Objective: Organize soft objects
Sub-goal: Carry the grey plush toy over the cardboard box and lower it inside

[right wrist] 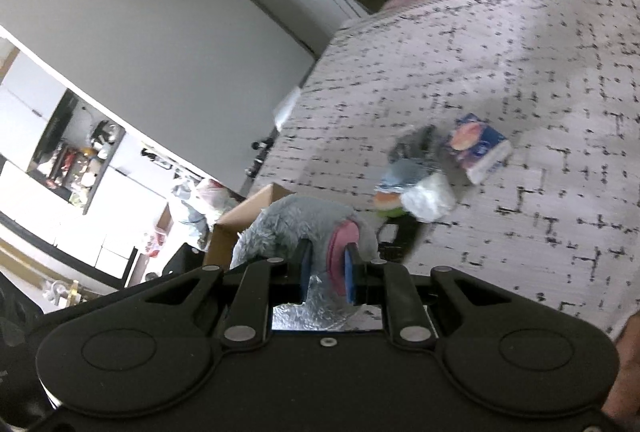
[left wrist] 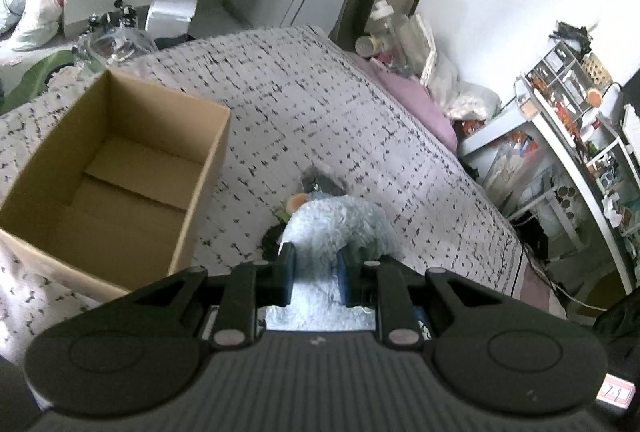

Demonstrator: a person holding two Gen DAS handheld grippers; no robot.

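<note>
Left gripper (left wrist: 314, 274): blue fingers (left wrist: 287, 272) pinching a fold of the grey plush toy (left wrist: 338, 222), fluffy pile bulging out between and ahead of them. Right gripper (right wrist: 327, 272): fingers (right wrist: 350, 272) likewise clamped on the same grey plush toy (right wrist: 296, 222), at a pink part of it, probably an ear or a foot. Toy thus carried by both hands at once, apparently lifted clear of the bed (left wrist: 320, 104), though the gap beneath cannot be made out for certain.

Outward from the left fingers: open cardboard box (left wrist: 116, 168) up and to the left, empty inside, standing on the patterned bedspread, near but apart from the toy. From the right wrist view, only a corner of that box (right wrist: 256, 208), just behind the toy. Left hand judged the nearer to the box. Next move, by the look of things: swing of the toy leftward over the box's near wall, then release; long axis of the toy not readable, too much of it hidden by the fingers.

Further out on the bed: a small heap of soft things (right wrist: 416, 184) beyond the toy, with a blue tissue pack (right wrist: 478, 148) beside it, printed but too blurred to read. No other legible writing.
</note>
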